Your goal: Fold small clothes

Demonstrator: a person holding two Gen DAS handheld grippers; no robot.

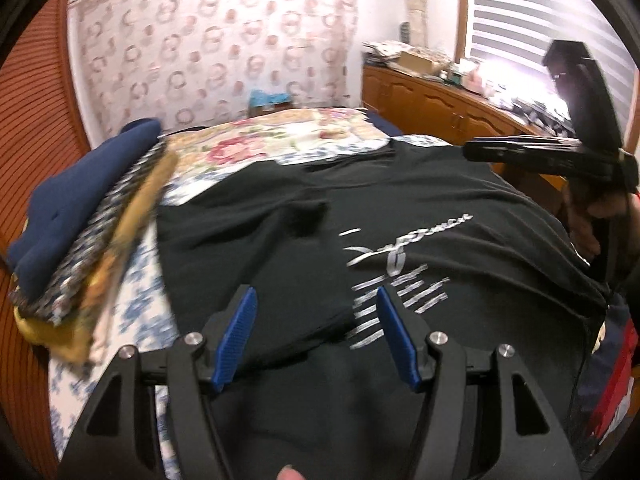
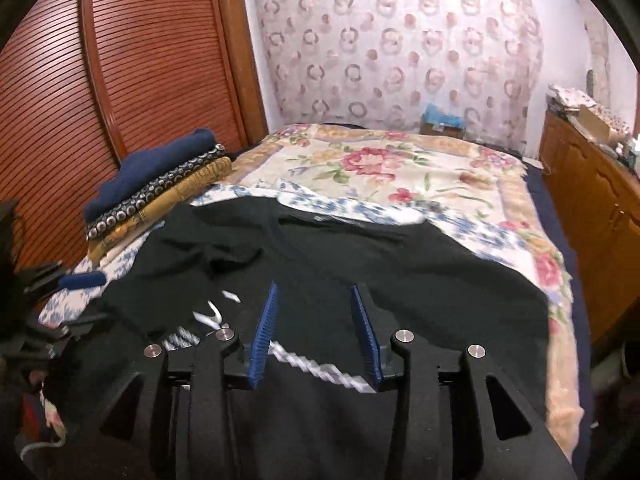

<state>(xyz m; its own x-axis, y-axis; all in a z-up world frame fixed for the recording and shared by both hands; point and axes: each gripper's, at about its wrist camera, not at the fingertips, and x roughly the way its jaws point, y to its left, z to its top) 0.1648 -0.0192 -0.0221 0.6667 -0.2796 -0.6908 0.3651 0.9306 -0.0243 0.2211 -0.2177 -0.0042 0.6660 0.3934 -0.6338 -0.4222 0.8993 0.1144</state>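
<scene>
A black T-shirt (image 1: 420, 208) with a silver print (image 1: 384, 276) lies spread on the bed, its left side folded over toward the middle. My left gripper (image 1: 316, 300) is open and empty just above the shirt's near part, next to the print. My right gripper (image 2: 314, 296) is open and empty above the shirt (image 2: 400, 264) in the right wrist view. The right gripper also shows in the left wrist view (image 1: 520, 152), over the shirt's far right edge. Part of the left gripper (image 2: 80, 280) shows at the left of the right wrist view.
A pile of folded clothes (image 1: 84, 220) with a navy piece on top sits on the bed's left side, also in the right wrist view (image 2: 160, 188). A floral bedspread (image 2: 380, 168) covers the bed. A slatted wooden wardrobe (image 2: 120, 80) stands left, a wooden dresser (image 2: 592, 200) right.
</scene>
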